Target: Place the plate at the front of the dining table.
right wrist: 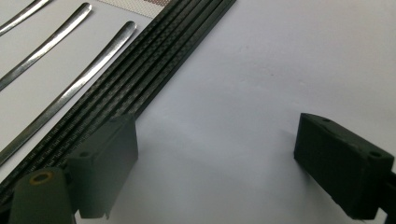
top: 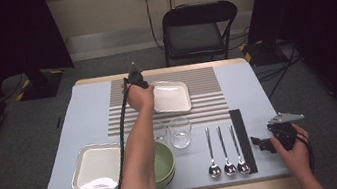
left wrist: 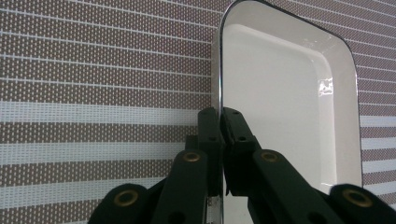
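The left gripper (left wrist: 219, 122) has its fingers (left wrist: 208, 128) pinching the rim of a white square plate (top: 171, 95), one finger outside the thin edge and the other on the inner slope. The plate rests on the striped placemat (top: 205, 80) toward the far edge of the surface (top: 243, 83), near its middle. The step in hand looks like setting this plate down or squaring it on the mat. To do it well, keep the pinch steady on the rim, hold the plate level so the far side does not scrape the weave, and let go only once the base sits flat with its sides parallel to the stripes.

The plate is glossy and smooth, with rounded corners and a shallow raised lip; such a hard, slick rim could slide out of a loose pinch. The placemat is woven mesh, brown with pale bands, and should offer some friction.

The right gripper (top: 263, 143) waits near the right front corner, its fingers (right wrist: 108, 163) spread wide over bare surface with nothing between them. Just beside it lie black chopsticks (top: 243, 139) with a fine textured pattern, then three polished metal spoons (top: 224, 152). Two clear glasses (top: 180, 132), stacked green bowls (top: 163, 165) and another square plate (top: 97, 168) sit along the near side.
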`<state>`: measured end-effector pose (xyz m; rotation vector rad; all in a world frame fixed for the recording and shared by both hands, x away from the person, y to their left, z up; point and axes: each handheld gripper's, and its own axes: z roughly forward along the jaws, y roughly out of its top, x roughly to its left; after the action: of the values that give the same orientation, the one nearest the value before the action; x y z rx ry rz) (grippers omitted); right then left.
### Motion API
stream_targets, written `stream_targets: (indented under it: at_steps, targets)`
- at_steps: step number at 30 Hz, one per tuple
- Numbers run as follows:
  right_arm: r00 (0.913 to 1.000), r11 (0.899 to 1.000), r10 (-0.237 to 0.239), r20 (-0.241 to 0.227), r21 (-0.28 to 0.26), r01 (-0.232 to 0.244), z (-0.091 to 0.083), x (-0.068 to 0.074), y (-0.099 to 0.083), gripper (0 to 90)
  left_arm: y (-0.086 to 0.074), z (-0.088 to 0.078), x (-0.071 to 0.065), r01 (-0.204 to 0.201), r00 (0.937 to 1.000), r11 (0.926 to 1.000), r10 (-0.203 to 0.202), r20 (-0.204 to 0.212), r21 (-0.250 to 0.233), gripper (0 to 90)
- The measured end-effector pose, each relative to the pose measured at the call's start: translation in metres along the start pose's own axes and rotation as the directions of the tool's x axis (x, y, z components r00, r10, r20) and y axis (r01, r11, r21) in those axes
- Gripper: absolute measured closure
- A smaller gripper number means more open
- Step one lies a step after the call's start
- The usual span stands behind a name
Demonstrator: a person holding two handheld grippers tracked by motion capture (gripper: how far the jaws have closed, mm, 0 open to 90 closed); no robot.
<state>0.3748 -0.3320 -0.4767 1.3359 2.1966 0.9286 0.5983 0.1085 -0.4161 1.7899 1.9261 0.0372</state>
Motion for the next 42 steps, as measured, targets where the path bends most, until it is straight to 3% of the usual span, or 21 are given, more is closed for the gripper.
stream_targets:
  at_steps: [23, 30, 37, 42]
  targets:
    - [1.0000, 1.000, 0.000, -0.001, 0.000, 0.000, 0.000, 0.000, 0.000, 12.6, 0.002, 0.002, 0.007, -0.006, 0.9998, 0.9999, 0.007, -0.017, 0.008, 88.3]
    - [1.0000, 1.000, 0.001, -0.001, 0.000, -0.001, 0.000, 0.000, 0.000, 12.6, 0.002, 0.004, 0.007, 0.020, 0.9996, 0.9998, -0.020, -0.018, -0.004, 88.4]
    - [1.0000, 1.000, 0.001, -0.001, 0.000, -0.001, 0.000, 0.000, 0.000, 12.6, 0.003, 0.005, 0.010, 0.017, 0.9997, 0.9999, -0.017, -0.020, 0.001, 88.5]
    - [1.0000, 1.000, 0.001, -0.001, -0.001, -0.001, 0.000, 0.000, 0.000, 12.6, 0.003, 0.006, 0.010, 0.043, 0.9990, 0.9990, -0.044, -0.011, -0.003, 88.5]
